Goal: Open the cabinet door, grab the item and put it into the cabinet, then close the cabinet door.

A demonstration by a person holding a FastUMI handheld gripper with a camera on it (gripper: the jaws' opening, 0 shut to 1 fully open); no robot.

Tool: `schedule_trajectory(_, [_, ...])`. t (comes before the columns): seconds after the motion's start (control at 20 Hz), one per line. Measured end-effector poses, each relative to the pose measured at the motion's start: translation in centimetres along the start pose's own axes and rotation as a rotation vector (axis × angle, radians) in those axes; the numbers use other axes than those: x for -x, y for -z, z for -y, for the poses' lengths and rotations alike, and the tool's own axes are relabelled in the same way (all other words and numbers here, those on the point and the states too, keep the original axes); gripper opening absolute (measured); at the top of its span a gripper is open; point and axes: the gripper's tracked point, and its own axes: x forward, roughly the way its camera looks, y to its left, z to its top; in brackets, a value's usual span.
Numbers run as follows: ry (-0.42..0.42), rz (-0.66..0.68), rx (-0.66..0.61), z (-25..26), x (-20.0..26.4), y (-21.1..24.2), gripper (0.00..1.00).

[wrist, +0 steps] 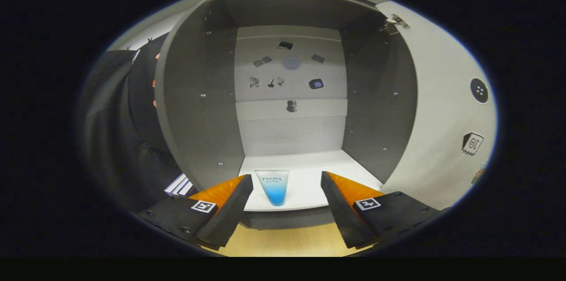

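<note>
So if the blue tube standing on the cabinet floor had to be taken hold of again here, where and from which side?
Grip the tube across its wide upper part, coming straight in from the front. It stands cap-down near the front edge of the cabinet floor, narrowing toward the bottom, flat face toward the camera. The gripper is open, fingers either side, not touching it.

Pale wooden tabletop (pixel 287 241); striped box (pixel 179 186) left; dark cloth (pixel 110 139) beyond
</note>
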Motion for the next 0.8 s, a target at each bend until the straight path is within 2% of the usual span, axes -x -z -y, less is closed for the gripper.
schedule_trajectory(0.3, [0.035, 0.105, -0.014, 2.9, 10.4, 1.3, 0.98])
schedule_trajectory(0.8, [0.037, 0.153, -0.003, 9.9, 25.8, 5.5, 0.98])
